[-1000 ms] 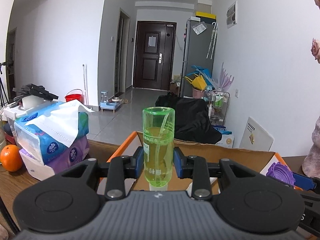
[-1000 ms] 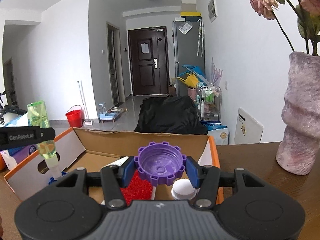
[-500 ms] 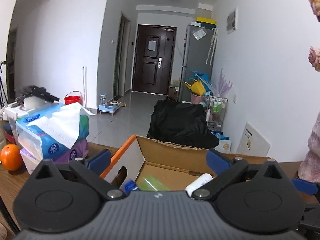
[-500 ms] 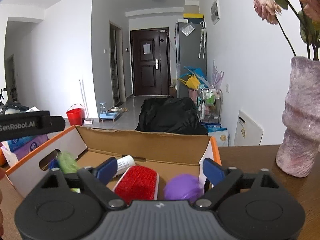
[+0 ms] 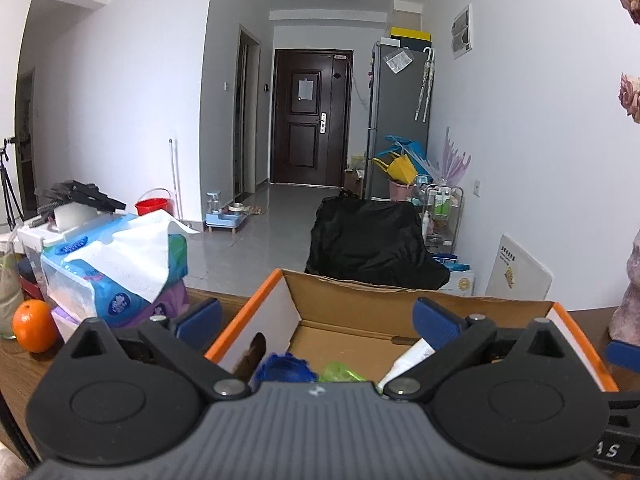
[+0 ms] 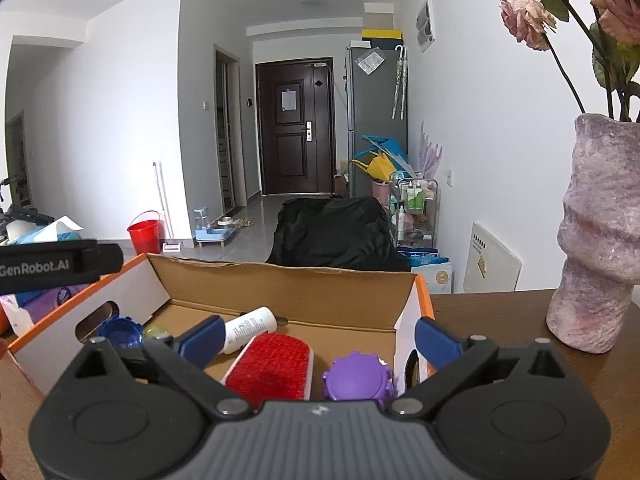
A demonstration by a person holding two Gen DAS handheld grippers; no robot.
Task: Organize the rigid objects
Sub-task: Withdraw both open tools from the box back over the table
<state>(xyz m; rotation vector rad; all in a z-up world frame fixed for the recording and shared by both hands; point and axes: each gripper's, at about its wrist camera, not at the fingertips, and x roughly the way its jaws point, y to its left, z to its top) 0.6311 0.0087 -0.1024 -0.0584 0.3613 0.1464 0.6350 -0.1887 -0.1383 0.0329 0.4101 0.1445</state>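
The cardboard box [image 6: 280, 284], orange along its rim, sits on the wooden tabletop [image 6: 500, 320] in the lower middle of both views and holds the task's things. In the right wrist view a purple lid [image 6: 356, 378] lies at the box's lower right, just beside a red brush [image 6: 272, 364]; a white tube [image 6: 250, 326] lies tilted above the brush, and at the box's left end a blue lid [image 6: 122, 332] sits next to a green bottle [image 6: 156, 330] that only partly shows. The right claw [image 6: 316, 336] hangs over the box with its jaws spread wide; they have just been opening, and nothing is pressed between the blue pads, the brush and purple lid lying below the gap. In the left wrist view the left claw [image 5: 316, 316] is likewise released, jaws wide with nothing gripped, above the blue lid [image 5: 286, 368], the green bottle [image 5: 340, 372] and the white tube [image 5: 408, 358] at the bottom of the box [image 5: 360, 296]. To the left of the frame stand tissue packs [image 5: 120, 276] and an orange [image 5: 34, 330]. At the right of the right wrist view a pinkish vase [image 6: 596, 240] with flowers stands on the tabletop, apart from the box.
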